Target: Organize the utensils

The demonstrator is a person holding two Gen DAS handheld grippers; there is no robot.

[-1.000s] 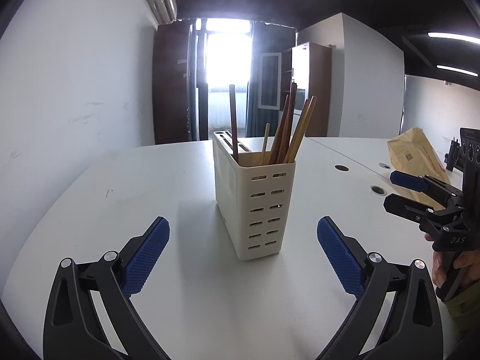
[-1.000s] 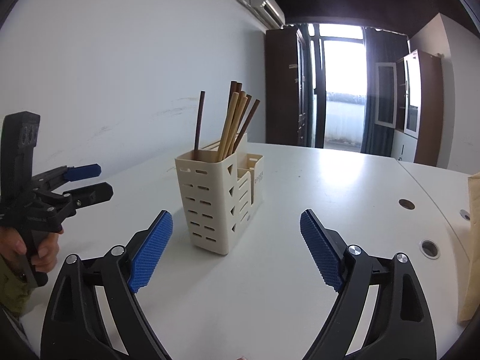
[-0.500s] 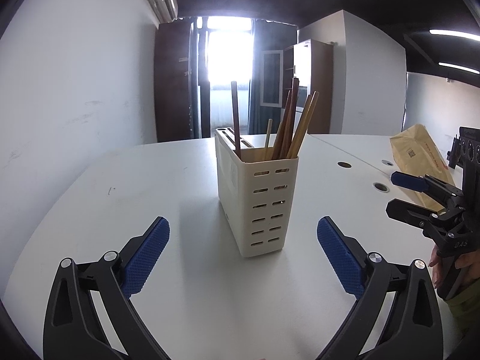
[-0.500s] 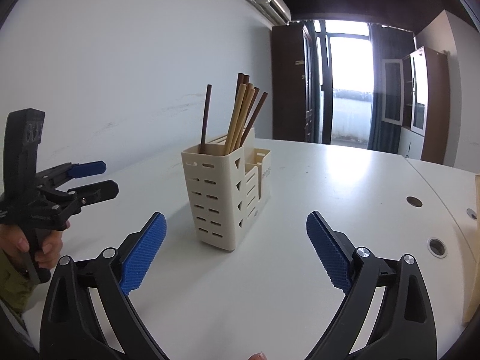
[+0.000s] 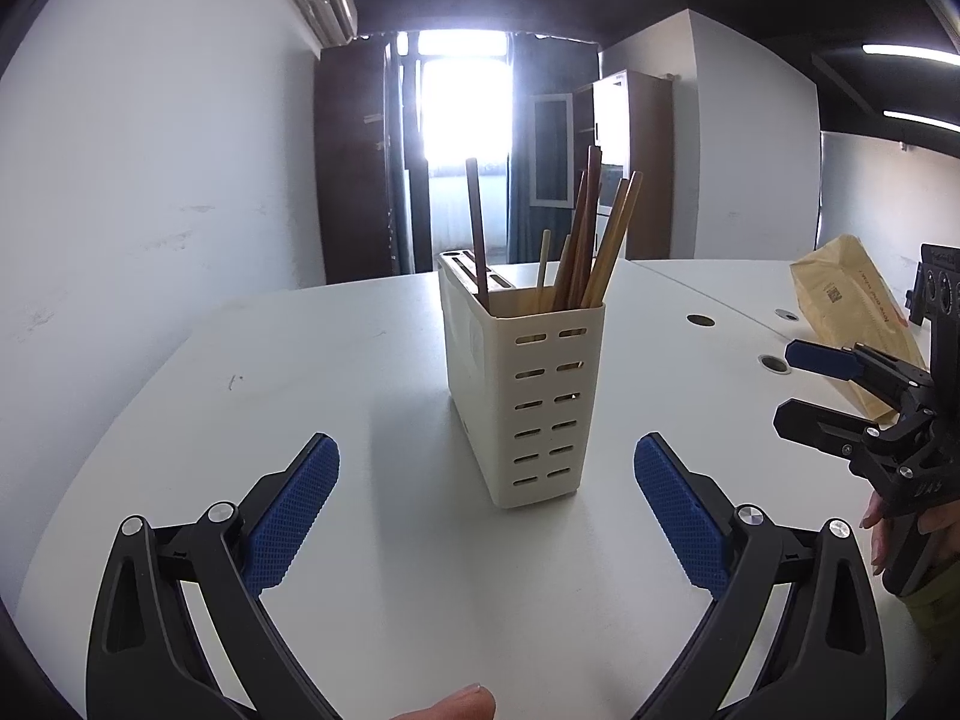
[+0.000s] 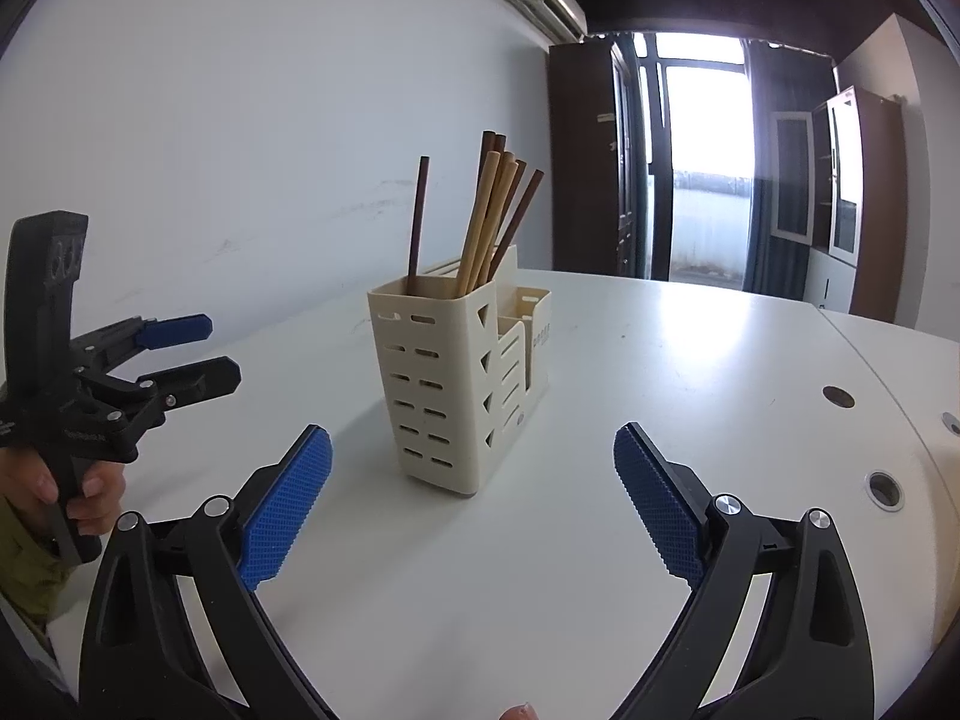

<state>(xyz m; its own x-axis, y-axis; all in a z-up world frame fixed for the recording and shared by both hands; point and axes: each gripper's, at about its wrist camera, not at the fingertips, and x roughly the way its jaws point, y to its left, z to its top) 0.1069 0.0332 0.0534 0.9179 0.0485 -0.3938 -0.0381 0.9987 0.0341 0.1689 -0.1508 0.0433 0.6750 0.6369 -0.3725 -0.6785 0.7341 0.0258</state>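
A: Where do the utensils sit right now?

B: In the cream slotted plastic utensil holder (image 5: 528, 396), which stands upright on the white bench (image 5: 336, 372) ahead of both tools. A bundle of light and dark wooden chopsticks (image 5: 591, 240) leans together in its tall front compartment, and one dark brown chopstick (image 5: 478, 228) stands apart at the other side of that same compartment. From the right wrist view, the lower side pockets (image 6: 528, 336) look empty, though I can't see to the bottom of them.

A: And the tools?

B: The left gripper (image 5: 486, 501) has its blue-padded fingers (image 5: 294, 510) spread wide with nothing between them. The right gripper (image 6: 471, 501) is the same: its fingers have just been opening, and only bare bench lies between them. Both hang short of the holder, clear of it, one on each side.

A: Why hold off like that?

B: My guess is that the sticks are already dropped in, so wide fingers simply mean a finished release. Flanking the holder also keeps each tool out of the other's way.

A: Anything left to tidy?

B: I see no loose utensil on the bench. A tan padded envelope (image 5: 852, 306) lies off to the right, well apart, and seems unrelated. The task looks close to done.
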